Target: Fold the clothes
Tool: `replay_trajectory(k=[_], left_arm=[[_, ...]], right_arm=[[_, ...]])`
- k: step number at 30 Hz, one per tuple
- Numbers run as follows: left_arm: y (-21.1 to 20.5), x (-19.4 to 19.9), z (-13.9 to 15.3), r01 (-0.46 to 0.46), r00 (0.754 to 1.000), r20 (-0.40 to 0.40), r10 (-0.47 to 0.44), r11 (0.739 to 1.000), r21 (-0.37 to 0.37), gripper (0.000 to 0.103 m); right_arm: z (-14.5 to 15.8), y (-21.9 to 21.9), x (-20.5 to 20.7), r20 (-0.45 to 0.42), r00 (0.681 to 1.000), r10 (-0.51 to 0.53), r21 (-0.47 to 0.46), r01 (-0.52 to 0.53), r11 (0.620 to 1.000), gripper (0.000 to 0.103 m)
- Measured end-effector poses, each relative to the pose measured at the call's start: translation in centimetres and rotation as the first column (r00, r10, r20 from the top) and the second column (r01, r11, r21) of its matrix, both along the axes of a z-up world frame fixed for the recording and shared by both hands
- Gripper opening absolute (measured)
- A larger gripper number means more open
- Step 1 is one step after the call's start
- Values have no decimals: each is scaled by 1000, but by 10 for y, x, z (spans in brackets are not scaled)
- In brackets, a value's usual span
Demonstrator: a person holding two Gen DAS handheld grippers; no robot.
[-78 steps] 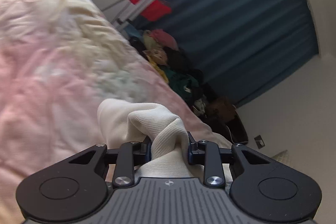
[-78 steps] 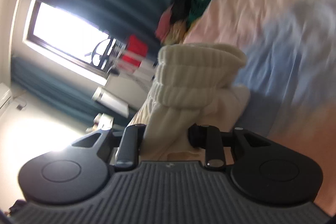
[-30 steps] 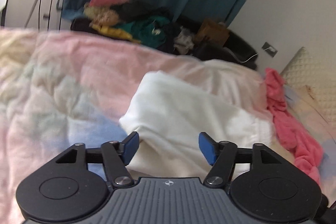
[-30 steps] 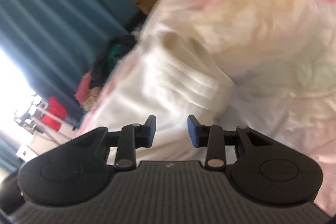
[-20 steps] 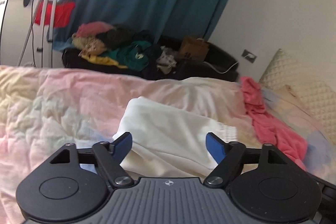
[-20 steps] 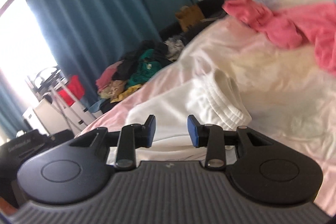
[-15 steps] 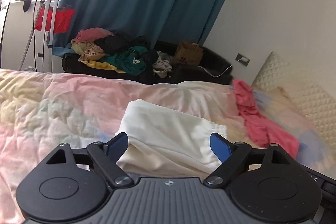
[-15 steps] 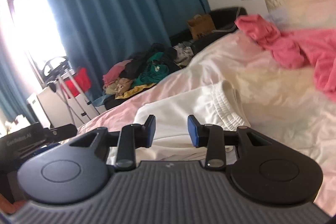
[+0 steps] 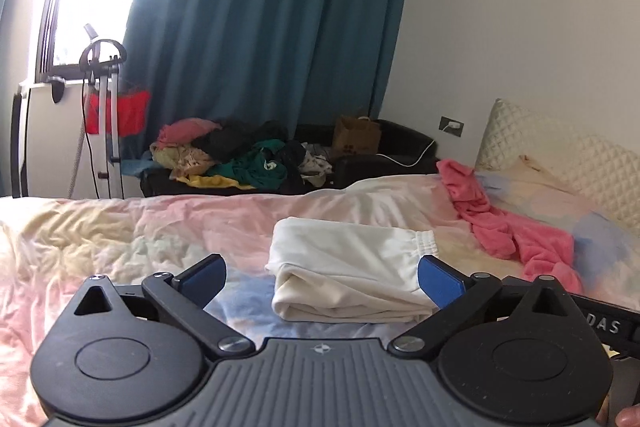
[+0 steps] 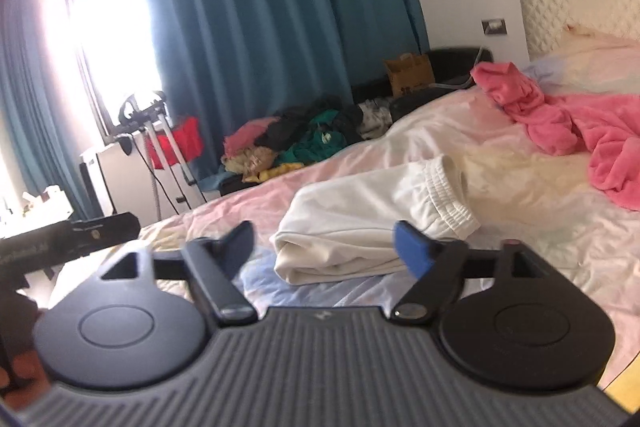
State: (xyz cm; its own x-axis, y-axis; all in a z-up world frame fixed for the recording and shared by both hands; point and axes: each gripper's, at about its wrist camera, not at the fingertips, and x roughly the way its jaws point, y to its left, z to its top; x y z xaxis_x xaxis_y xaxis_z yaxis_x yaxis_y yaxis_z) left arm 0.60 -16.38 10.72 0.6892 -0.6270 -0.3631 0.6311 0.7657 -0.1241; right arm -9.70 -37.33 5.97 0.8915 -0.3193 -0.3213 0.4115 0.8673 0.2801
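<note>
A cream-white garment [image 9: 352, 267] lies folded into a flat bundle on the pastel quilt [image 9: 120, 239], its elastic waistband to the right. The right wrist view shows the same white garment [image 10: 372, 227] with its ribbed waistband. My left gripper [image 9: 322, 277] hovers back from the bundle, its jaws opening wide, nothing between the blue pads. My right gripper [image 10: 324, 243] is also drawn back and above the bed, its jaws opening, nothing held. A pink fleece garment [image 9: 512, 227] lies crumpled near the pillows; it is the pink garment [image 10: 572, 123] in the right view.
A pile of mixed clothes [image 9: 240, 159] sits on a dark sofa beyond the bed, with a brown paper bag [image 9: 357, 137]. Teal curtains [image 9: 260, 27] hang behind. A stand with red cloth [image 9: 112, 107] is by the window. A quilted headboard [image 9: 560, 155] is at right.
Both grippers let go of the white garment, pulled back and rose from the bed. Their jaws widened; the right one opened in the last half second. The bundle stays folded on the quilt.
</note>
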Motion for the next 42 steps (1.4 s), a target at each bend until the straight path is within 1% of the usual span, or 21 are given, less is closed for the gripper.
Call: replay_trajectory(k=[2, 4, 7, 9, 11, 15, 18, 22, 23, 29, 33, 37, 42], left_arm=[[7, -9, -3, 8, 1000, 7, -8, 1000, 2, 103], [15, -15, -7, 21, 1000, -16, -22, 1000, -14, 103], [24, -27, -13, 18, 1000, -4, -19, 1000, -23, 103], [26, -35, -18, 6, 1000, 24, -6, 1000, -2, 103], [26, -33, -25, -5, 999, 37, 4, 1000, 15, 103], [28, -33, -39, -22, 1000, 15, 22, 1000, 18, 103], [32, -32, -51, -26, 1000, 0, 26, 999, 23, 103], [30, -29, -61, -38, 999, -5, 38, 998, 52, 103], [30, -29, -63, -36, 999, -7, 36, 998, 57, 103], [32, -27, -63, -22, 1000, 1, 22, 998, 58, 103], [31, -28, -61, -25, 1000, 2, 25, 998, 55, 103], [33, -27, -60, -28, 1000, -1, 28, 998, 54, 103], [35, -22, -58, -38, 999, -11, 39, 998, 46, 103]], right_arm=[[-6, 9, -5, 14, 1000, -3, -45, 4, 999, 90], [-12, 16, -8, 14, 1000, -8, -77, 9, 997, 90], [-22, 21, -9, 10, 1000, -3, -69, 4, 998, 90], [-28, 21, -12, 7, 1000, -7, -57, 7, 998, 90], [-35, 23, -12, -1, 1000, -14, -53, 14, 998, 90], [-47, 26, -12, -17, 999, -39, -46, 38, 998, 90], [-53, 30, -15, 6, 998, -57, -63, 58, 996, 90], [-58, 37, -12, -7, 996, -87, -110, 86, 990, 90], [-59, 37, -9, -18, 996, -82, -112, 79, 990, 90], [-60, 37, 1, -64, 996, -66, -123, 58, 991, 90], [-60, 37, 3, -75, 995, -60, -119, 50, 992, 90], [-60, 42, 6, -82, 995, -64, -143, 52, 988, 90], [-60, 50, 13, -113, 993, -45, -180, 24, 983, 90]])
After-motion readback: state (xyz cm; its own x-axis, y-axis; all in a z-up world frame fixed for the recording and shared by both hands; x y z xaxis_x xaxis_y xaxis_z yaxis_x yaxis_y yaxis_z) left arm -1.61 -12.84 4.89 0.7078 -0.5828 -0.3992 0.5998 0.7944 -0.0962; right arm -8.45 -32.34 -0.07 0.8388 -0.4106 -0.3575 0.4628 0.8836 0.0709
